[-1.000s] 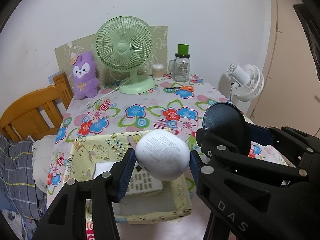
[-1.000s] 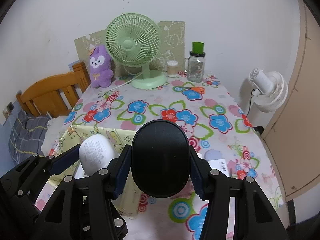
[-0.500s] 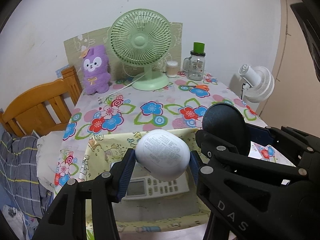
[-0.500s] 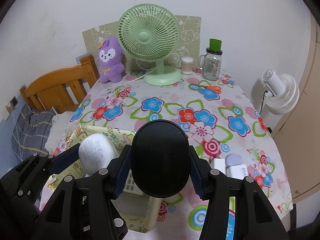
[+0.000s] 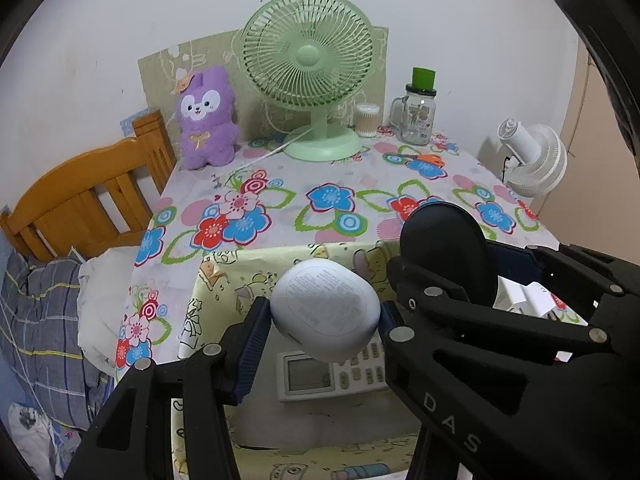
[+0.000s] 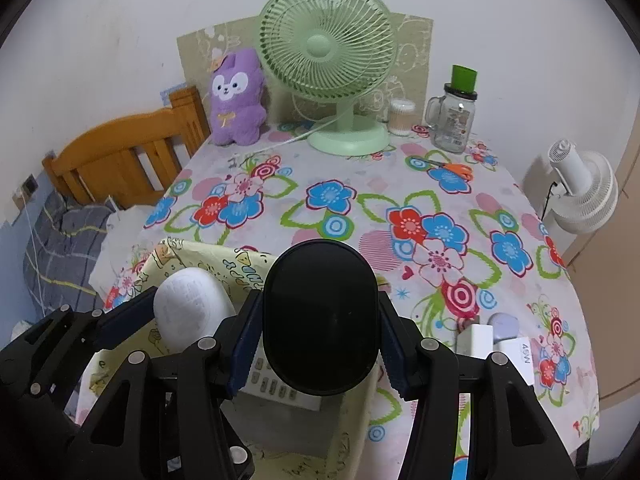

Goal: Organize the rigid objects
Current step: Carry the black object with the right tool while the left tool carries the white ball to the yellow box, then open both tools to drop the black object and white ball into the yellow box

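Two grippers hang side by side over a yellow cartoon-print storage box (image 5: 224, 280), and we carry one rigid item in each. Our left gripper (image 5: 324, 316) is clamped on a white oval case (image 5: 325, 312), its blue pads pressing both sides, label face toward the camera. Our right gripper (image 6: 320, 320) is clamped the same way on a black oval case (image 6: 320, 320), which the left wrist view shows just beside the white one. Both cases hang above the box's open mouth, clear of its floor.

Inside the box, directly beneath the cases, lies a white remote control (image 5: 332, 372) with a small screen and rows of buttons. On the flowered tablecloth (image 6: 340, 200), just to the right of the box, a few small white items (image 6: 496, 336) wait unsorted. A green desk fan (image 6: 328, 48), a purple plush toy (image 6: 236, 96), a glass jar (image 6: 452, 116) with a green cap and orange-handled scissors (image 6: 456, 168) stand well apart at the far end.

We judge the step in hand to be delivery of both cases into the box. Next, we would lower each until it nears bare floor beside the remote, then part the jaws; dropping from this height risks knocking the remote or letting the rounded cases roll.
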Available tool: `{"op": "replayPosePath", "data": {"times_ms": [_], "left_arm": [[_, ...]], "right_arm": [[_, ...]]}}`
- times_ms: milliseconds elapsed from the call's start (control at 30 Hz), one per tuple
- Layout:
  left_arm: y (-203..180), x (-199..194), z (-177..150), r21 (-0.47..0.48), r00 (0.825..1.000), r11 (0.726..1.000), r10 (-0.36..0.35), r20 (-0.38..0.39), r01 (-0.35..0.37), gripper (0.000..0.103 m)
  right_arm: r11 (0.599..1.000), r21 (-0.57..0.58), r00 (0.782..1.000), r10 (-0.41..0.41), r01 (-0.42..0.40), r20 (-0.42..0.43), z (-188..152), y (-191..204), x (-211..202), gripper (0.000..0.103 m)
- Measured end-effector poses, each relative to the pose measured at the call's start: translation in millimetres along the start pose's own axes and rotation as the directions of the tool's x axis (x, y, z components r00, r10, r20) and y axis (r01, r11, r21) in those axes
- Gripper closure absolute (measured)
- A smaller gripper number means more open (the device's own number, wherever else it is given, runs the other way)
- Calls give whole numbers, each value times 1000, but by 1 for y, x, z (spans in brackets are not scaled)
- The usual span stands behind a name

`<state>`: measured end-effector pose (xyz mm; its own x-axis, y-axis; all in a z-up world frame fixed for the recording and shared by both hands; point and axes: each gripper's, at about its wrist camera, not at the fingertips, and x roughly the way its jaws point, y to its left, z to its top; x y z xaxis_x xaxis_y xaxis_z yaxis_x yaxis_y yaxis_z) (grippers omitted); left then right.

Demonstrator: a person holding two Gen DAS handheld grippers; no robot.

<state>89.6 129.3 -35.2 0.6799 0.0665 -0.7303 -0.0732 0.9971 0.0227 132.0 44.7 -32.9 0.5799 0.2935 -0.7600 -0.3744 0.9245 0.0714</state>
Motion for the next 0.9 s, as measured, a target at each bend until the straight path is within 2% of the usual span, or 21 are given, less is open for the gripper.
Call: {"op": "replayPosePath", "data": {"times_ms": [467,600,767,833,867,900], "left_arm": [[15,35,-12,-19,996,1000,8,-91,-9,46],[18,39,-15,-29,995,1000,8,-99,-11,46],[18,40,-14,-30,994,999,9,-110,-12,45],[18,39,-14,-35,994,999,10,-112,-14,40],[18,38,-14,-39,993,999,7,-115,-11,29],[18,37,-14,-45,993,999,1,-116,-6,23]], "right_arm": [[1000,-9,997,5,-6,-81,-7,10,42,46],[999,-39,997,-23,20,-74,-8,13,46,46],[999,-40,996,-13,10,-85,-7,13,48,45],[999,-42,996,-7,3,-90,-6,13,48,43],[999,-43,996,0,-4,-92,-6,13,48,40],[999,-44,995,9,-13,-95,-6,13,48,37]]}}
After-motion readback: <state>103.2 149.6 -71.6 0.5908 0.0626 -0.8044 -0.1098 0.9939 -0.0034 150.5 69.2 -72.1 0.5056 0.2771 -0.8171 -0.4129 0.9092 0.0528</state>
